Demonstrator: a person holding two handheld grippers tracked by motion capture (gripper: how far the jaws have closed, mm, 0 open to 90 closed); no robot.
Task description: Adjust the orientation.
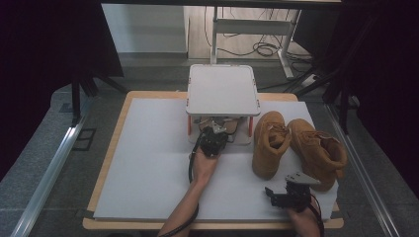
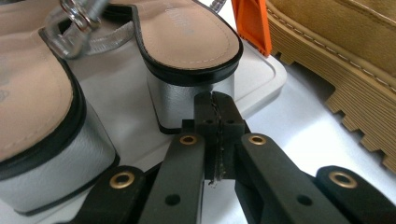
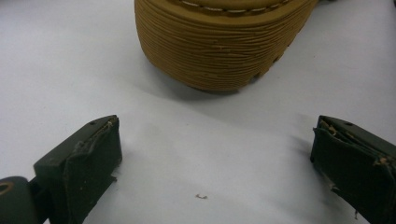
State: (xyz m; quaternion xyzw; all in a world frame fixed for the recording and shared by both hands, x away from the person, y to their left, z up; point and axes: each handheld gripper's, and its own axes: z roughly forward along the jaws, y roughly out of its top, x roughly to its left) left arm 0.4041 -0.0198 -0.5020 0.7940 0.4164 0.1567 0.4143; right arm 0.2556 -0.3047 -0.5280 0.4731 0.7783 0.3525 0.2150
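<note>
I stand at a bench covered with a white sheet. Its left half lies bare, with plenty of open room; the right side is crowded by two tan boots lying side by side, close to the right edge.

At the back middle sits a small white two-level rack. Its top shelf hides most of the lower level from above. In the left tool view, a pair of silver block-heeled sandals rests on the rack's lower tray, heels toward me. Both sandals are cut off by the frame, and the straps are blurred.

My left tool reaches forward under the top shelf, arm stretched across the bench. Its jaws are clenched together on nothing, tips just in front of one sandal's heel; I cannot tell if they touch it.

My right tool rests low near the front right corner, jaws spread wide and empty, pointing at a boot's toe just ahead.
</note>
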